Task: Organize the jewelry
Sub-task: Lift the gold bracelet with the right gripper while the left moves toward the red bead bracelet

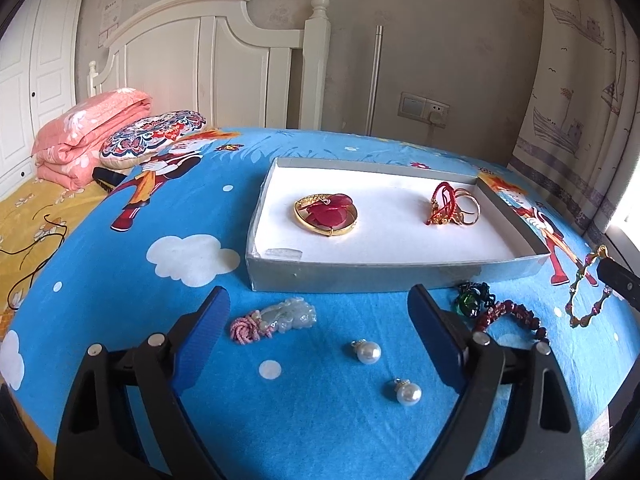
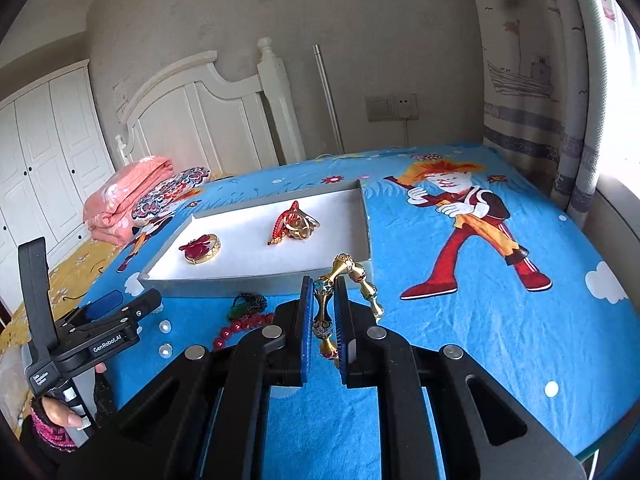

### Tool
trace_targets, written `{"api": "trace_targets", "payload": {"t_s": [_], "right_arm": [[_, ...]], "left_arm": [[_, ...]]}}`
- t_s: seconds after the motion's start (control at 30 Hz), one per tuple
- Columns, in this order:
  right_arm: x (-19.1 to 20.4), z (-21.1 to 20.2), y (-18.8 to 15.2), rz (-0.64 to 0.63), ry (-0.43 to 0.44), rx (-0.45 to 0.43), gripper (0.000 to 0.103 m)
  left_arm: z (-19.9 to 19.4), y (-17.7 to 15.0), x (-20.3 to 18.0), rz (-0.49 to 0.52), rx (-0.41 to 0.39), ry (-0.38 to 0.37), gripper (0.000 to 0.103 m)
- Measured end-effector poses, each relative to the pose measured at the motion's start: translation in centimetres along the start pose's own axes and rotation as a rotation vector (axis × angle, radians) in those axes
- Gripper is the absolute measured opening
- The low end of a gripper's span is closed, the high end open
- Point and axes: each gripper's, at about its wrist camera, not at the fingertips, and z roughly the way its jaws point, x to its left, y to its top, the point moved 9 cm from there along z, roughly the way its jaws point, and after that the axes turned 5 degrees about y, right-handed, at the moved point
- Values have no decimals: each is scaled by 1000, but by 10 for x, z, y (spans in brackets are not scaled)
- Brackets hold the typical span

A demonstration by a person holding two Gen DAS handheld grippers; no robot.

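My left gripper (image 1: 318,292) stands open above the blue sheet, with a jade pendant on a pink cord (image 1: 280,316) and two pearl earrings (image 1: 370,352) lying between and below its fingers. A green pendant (image 1: 472,300) and a dark red bead bracelet (image 1: 512,316) lie to its right. Beyond them sits the grey box (image 1: 360,276), which holds a gold bangle with a red pendant (image 1: 326,214) and a red cord with gold rings (image 1: 452,208). My right gripper (image 2: 324,284) is shut on a gold beaded bracelet (image 2: 325,312), lifted just in front of the box's near right corner.
A blue cartoon sheet (image 2: 480,320) covers the bed. A folded pink quilt (image 1: 88,132) and a patterned cushion (image 1: 152,136) lie at the far left by the white headboard (image 1: 208,60). A curtain (image 1: 580,100) hangs at the right. A person's hand (image 2: 60,412) grips the left gripper's handle.
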Motion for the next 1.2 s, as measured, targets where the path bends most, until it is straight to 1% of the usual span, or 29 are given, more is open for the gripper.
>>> {"api": "trace_targets", "payload": {"t_s": [0.07, 0.2, 0.33, 0.5, 0.53, 0.63, 0.8, 0.87, 0.97, 1.07, 1.2], "right_arm": [[-5, -3, -5, 11, -1, 3, 12], [-10, -6, -15, 23, 3, 10, 12], [-12, -8, -20, 23, 11, 14, 12], [-19, -13, -23, 43, 17, 9, 12], [-21, -14, -23, 47, 17, 7, 12], [-27, -18, -22, 63, 15, -3, 12], [-40, -28, -18, 73, 2, -27, 12], [-46, -31, -17, 85, 1, -34, 12], [-53, -35, -14, 100, -1, -46, 12], [-56, -37, -14, 107, 6, -54, 12], [-55, -39, -15, 109, 14, -56, 12]], "left_arm": [[-3, -3, -7, 11, 5, -9, 88], [-10, -13, -33, 4, 27, -59, 88], [-12, -20, -68, 57, 39, -77, 88], [-9, -33, -116, 78, 116, -165, 88], [-8, -33, -125, 82, 123, -172, 88], [-5, -27, -142, 94, 117, -137, 88], [7, -29, -164, 73, 159, -124, 87], [6, -32, -173, 108, 139, -107, 87], [4, -40, -186, 182, 132, -90, 84], [5, -50, -183, 212, 155, -82, 82], [-1, -55, -161, 235, 133, -77, 81]]}}
